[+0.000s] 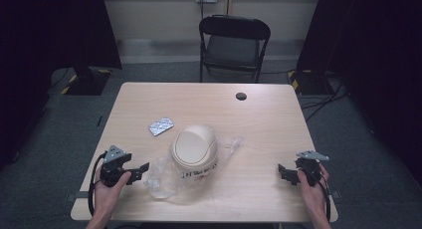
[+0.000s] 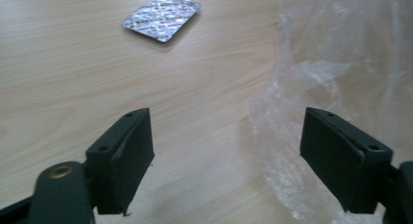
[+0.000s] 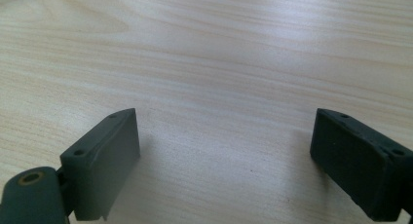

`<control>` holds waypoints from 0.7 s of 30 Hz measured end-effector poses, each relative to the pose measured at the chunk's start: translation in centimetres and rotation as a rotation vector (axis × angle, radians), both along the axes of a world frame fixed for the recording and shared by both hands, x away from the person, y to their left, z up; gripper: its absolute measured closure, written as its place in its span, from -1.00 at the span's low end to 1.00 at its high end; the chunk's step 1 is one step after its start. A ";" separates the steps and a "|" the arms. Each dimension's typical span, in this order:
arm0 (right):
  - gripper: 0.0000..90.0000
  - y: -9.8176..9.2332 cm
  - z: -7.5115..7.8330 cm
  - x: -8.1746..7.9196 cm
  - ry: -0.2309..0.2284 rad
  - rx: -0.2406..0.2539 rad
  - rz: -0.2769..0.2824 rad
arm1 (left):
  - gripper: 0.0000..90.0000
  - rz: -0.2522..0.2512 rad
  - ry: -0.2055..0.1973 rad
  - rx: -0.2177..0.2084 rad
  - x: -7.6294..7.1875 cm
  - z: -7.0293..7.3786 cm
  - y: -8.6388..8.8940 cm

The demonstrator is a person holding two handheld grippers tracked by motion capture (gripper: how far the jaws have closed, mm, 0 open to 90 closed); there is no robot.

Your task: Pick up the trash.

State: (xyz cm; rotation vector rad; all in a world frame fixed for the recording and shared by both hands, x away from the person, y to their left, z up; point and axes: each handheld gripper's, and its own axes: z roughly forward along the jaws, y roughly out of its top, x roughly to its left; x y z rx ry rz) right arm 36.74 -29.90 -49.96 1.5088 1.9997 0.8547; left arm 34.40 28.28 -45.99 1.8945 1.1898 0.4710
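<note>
A tan cap (image 1: pixel 194 145) sits in the middle of the wooden table (image 1: pixel 259 134), on a clear plastic bag (image 1: pixel 161 175). Dark writing on its edge is too small to read. A shiny pill pack (image 1: pixel 161 126) lies near it. The left gripper (image 1: pixel 141 170) and right gripper (image 1: pixel 283 173) both have jaws wide apart, holding nothing.

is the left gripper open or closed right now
Open. In the left gripper view, the left gripper has its two black jaws standing wide apart with bare table between them, next to the crumpled plastic bag, gripping nothing.
</note>
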 end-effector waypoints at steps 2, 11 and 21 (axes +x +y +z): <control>-0.78 0.0 0.0 0.0 -0.001 0.000 -0.001 | -0.54 -0.035 -0.012 0.001 0.1 0.8 -0.5; -0.78 0.0 0.0 0.0 -0.001 -0.001 -0.001 | -0.54 -0.096 -0.078 -0.079 0.4 3.2 -2.0; -0.78 0.0 0.0 0.0 0.000 0.001 -0.002 | -0.56 -0.194 -0.084 -0.123 1.0 5.6 -4.3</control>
